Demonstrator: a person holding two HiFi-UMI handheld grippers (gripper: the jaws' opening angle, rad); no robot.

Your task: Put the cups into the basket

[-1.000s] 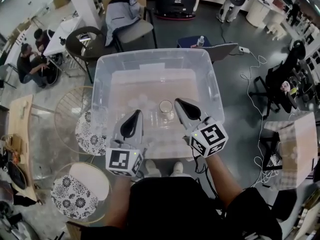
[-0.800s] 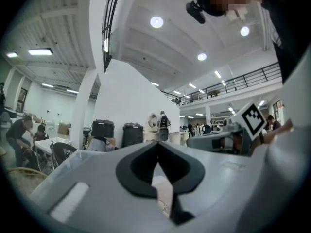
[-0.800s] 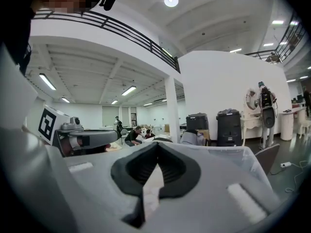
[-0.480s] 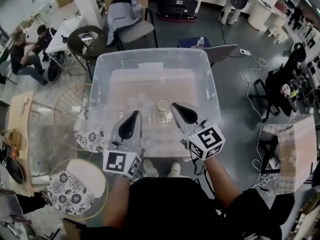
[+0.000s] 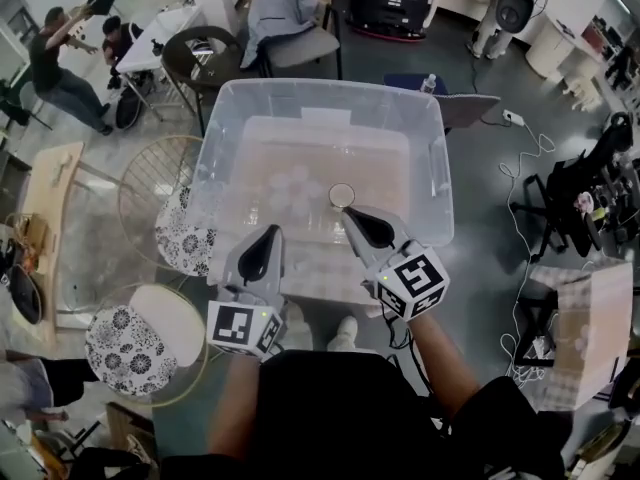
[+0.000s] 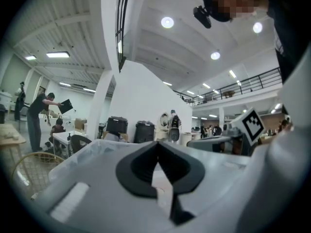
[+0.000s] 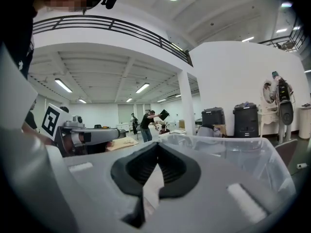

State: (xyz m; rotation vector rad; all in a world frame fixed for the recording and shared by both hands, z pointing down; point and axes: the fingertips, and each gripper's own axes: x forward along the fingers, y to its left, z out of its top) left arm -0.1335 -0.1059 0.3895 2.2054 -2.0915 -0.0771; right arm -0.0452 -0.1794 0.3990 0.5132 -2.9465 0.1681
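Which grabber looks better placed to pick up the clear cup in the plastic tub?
Probably the right: the right gripper sits just beside the clear cup in the plastic tub; the left gripper is farther off. Both are shut.

Legible text, numbers, brands: none.
- Left marker cube [image 5: 243, 326], on my left gripper [image 5: 268, 232]: black-and-white square code, no letters or digits.
- Right marker cube [image 5: 417, 280], on my right gripper [image 5: 352, 213]: same kind of code.
- Pale patch [image 5: 325, 116], far wall of the clear plastic bin [image 5: 441, 168]: nothing readable.
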